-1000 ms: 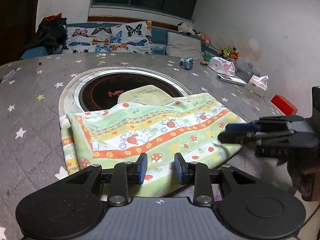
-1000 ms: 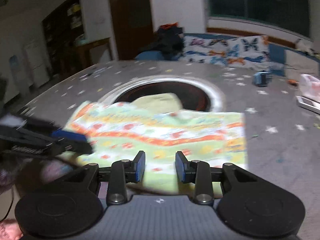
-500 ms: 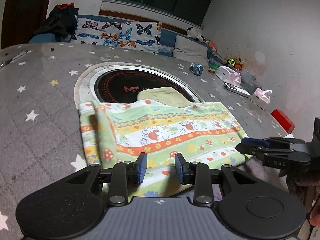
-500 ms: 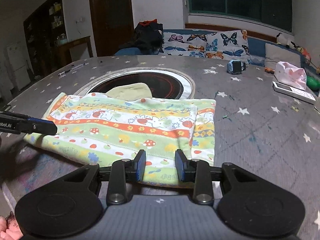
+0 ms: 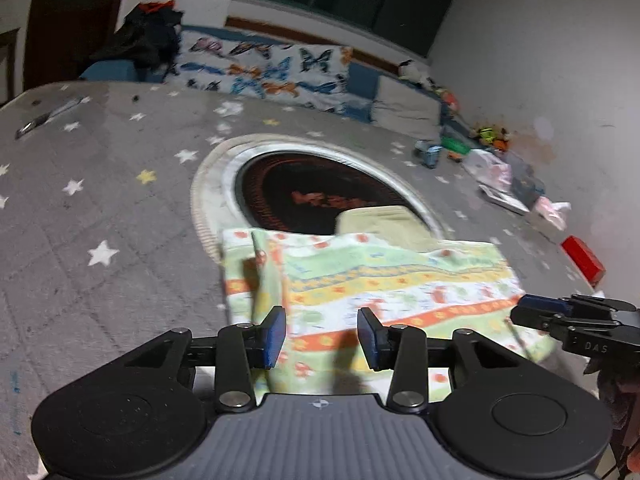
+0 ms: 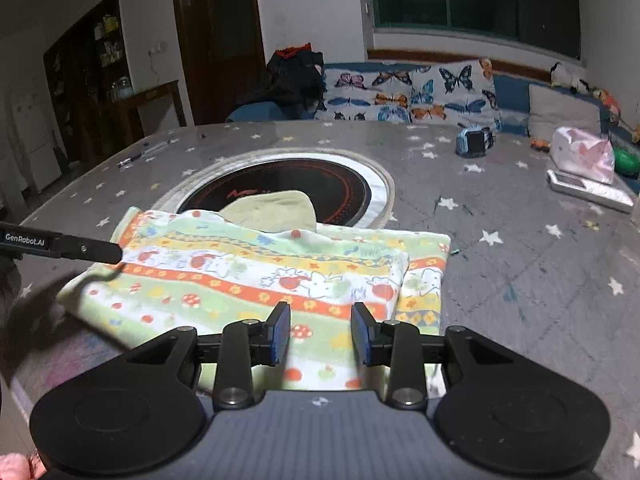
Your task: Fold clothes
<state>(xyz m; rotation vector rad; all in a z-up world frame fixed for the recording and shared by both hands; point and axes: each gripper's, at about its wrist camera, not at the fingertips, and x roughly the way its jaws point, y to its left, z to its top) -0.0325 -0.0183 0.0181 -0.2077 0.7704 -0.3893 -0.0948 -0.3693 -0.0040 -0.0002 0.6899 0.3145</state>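
Observation:
A folded cloth (image 5: 384, 288) with green, orange and white stripes, mushrooms and bunnies lies flat on the grey star-print table (image 5: 100, 200). In the right wrist view the same cloth (image 6: 248, 272) has a narrower folded layer at its right end. My left gripper (image 5: 322, 336) hangs open over the cloth's near left part, holding nothing. My right gripper (image 6: 322, 332) is open too, above the near edge. Each shows side-on in the other's view: the right gripper (image 5: 522, 310) by the cloth's right edge, the left gripper (image 6: 114, 250) at its left edge.
A pale yellow-green cloth piece (image 6: 272, 210) lies on the round black cooktop (image 6: 280, 188) behind the folded cloth. A blue toy (image 6: 474, 142), a pink-white pack (image 6: 582, 154), a remote (image 6: 592, 190) and a red box (image 5: 582, 258) sit to the right. A butterfly-print cushion (image 6: 408, 90) lines the far side.
The right gripper has drawn back from over the cloth's right end to just off its edge. The left wrist view has swung left and is blurred. The cloth lies unchanged.

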